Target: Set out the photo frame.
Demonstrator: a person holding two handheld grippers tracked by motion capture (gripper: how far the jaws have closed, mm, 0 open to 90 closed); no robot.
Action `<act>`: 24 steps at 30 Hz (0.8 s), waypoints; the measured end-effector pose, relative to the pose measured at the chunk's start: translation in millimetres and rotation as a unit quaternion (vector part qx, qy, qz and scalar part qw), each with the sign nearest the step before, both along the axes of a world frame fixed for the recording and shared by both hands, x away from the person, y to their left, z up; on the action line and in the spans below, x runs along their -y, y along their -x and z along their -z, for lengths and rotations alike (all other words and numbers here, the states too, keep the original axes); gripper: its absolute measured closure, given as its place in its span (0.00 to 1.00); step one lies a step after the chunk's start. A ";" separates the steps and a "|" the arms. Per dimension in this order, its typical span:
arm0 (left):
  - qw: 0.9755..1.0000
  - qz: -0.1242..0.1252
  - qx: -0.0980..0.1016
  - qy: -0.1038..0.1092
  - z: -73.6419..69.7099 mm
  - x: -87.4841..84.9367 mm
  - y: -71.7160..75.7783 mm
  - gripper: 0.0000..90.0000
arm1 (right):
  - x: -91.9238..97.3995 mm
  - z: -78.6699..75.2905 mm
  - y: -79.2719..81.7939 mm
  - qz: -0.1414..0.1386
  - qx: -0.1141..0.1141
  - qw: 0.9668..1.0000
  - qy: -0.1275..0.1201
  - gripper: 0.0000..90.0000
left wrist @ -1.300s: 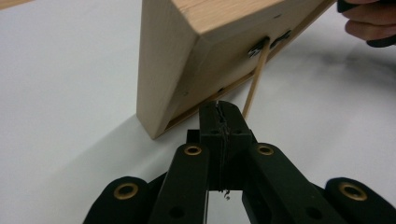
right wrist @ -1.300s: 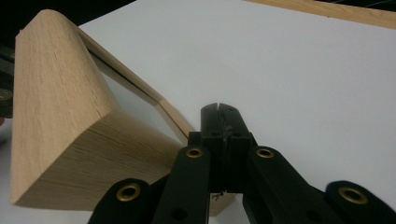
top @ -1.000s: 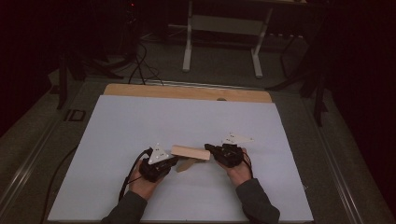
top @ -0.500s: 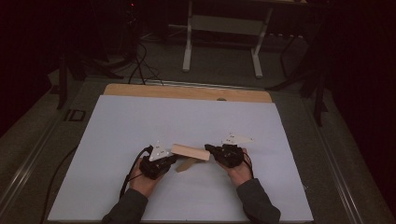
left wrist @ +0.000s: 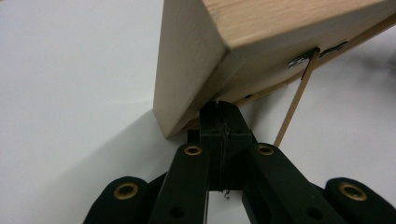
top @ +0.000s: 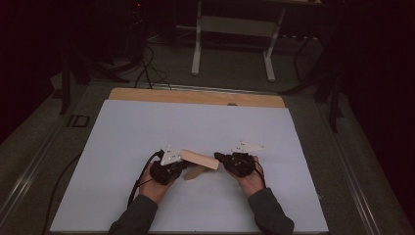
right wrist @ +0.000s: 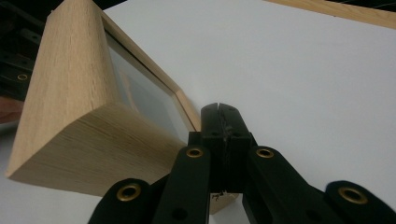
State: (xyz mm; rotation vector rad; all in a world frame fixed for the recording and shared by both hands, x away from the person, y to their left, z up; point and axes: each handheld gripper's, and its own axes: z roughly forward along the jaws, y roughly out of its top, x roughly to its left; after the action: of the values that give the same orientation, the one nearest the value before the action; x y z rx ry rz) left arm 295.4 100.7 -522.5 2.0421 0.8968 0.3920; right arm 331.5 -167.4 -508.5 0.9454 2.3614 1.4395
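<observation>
Frame [top: 199, 159] of pale wood sits raised between both grippers near the white table's [top: 122, 142] six o'clock edge. Left gripper [top: 182, 165] and right gripper [top: 219, 157] are both clenched at its ends. Setting it down remains, apparently.

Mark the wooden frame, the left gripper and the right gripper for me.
wooden frame [top: 199, 159], high view, on its top wooden edge.
left gripper [left wrist: 219, 112], left gripper view, at the closed jaw tips.
right gripper [right wrist: 220, 114], right gripper view, at the closed jaw tips.
</observation>
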 end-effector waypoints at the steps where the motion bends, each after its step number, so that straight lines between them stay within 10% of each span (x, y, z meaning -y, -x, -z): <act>1: 1.000 0.000 0.000 0.000 0.0 0.0 0.0 1.00 | 0.0 0.0 0.0 0.000 0.000 1.000 0.000 1.00; 24: 1.000 -0.004 -0.005 -0.002 -2.1 3.8 -5.5 1.00 | -5.2 1.9 3.5 -0.009 -0.001 1.000 0.005 0.99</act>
State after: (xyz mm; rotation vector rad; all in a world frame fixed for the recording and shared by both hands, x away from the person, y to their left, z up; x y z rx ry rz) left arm 300.9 96.9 -520.4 2.0461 0.9098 0.3884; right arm 327.9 -162.2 -510.4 0.9263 2.3828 1.4311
